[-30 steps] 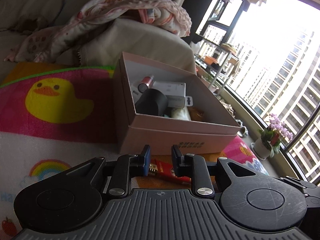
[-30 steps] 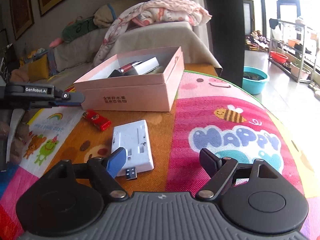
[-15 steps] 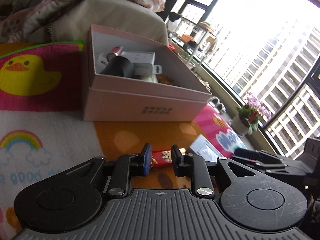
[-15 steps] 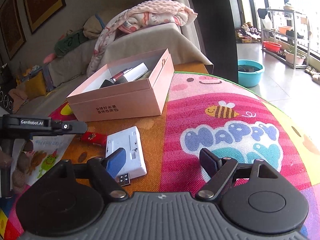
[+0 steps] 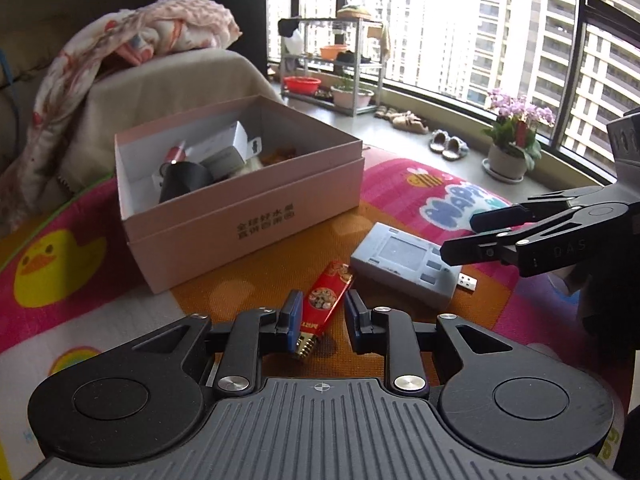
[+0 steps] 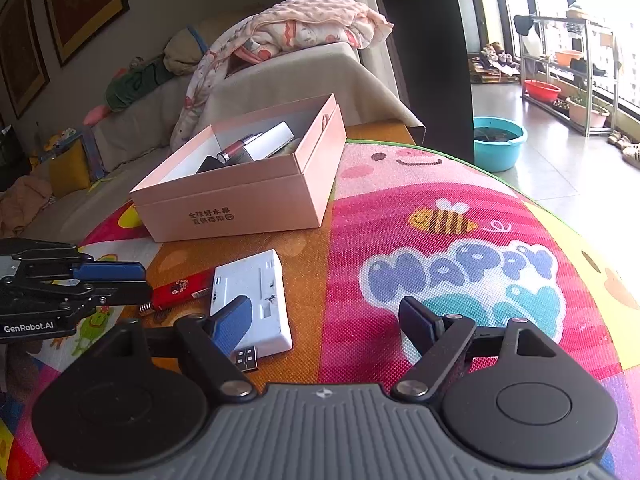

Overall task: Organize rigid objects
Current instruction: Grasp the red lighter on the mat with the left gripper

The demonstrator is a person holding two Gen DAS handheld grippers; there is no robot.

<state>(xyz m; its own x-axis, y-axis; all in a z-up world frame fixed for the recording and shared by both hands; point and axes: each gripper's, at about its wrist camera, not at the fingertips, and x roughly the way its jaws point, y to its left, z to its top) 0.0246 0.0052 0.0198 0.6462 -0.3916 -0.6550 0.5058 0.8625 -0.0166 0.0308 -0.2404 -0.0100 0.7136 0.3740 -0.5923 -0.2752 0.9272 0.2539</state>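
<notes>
Two loose items: take light, stiff red lighter (image 5: 326, 301) mid-body; left hand-held gripper (image 5: 319, 318) straddles it, jaws just widened, unclamped; right hand-held gripper (image 6: 324, 322) spread, empty.

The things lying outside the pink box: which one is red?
The red lighter, slim and lying between the left gripper's fingers. The other one, the white adapter, is wide, flat, pale, with a USB plug.

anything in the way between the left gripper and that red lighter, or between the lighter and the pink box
Nothing visible. The red lighter already lies between the left gripper fingers, whose jaws have just been opening. The mat up to the pink box is bare; the white device lies off to the side.
</notes>
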